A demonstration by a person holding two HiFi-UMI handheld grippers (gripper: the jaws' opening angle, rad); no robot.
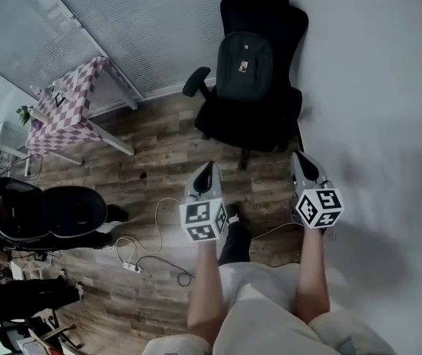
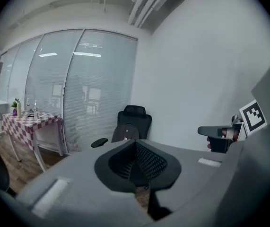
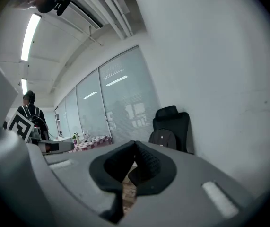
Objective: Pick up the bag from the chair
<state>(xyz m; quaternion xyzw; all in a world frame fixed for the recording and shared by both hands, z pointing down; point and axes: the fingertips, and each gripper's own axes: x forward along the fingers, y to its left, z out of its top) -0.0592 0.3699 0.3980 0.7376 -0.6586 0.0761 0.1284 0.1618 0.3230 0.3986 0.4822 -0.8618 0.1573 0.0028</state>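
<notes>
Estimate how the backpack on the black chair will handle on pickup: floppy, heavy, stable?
The backpack stands upright against the back of the chair and keeps a rounded shape, so it is likely soft fabric, partly filled: some sag, not limp. That fullness hints at moderate weight. The chair looks like a swivel type, so dragging the bag could turn it.

One chair [image 1: 266, 9], one bag [image 1: 244, 65], one checked table [image 1: 63, 113], one left gripper [image 1: 208, 166], one right gripper [image 1: 300, 157]
</notes>
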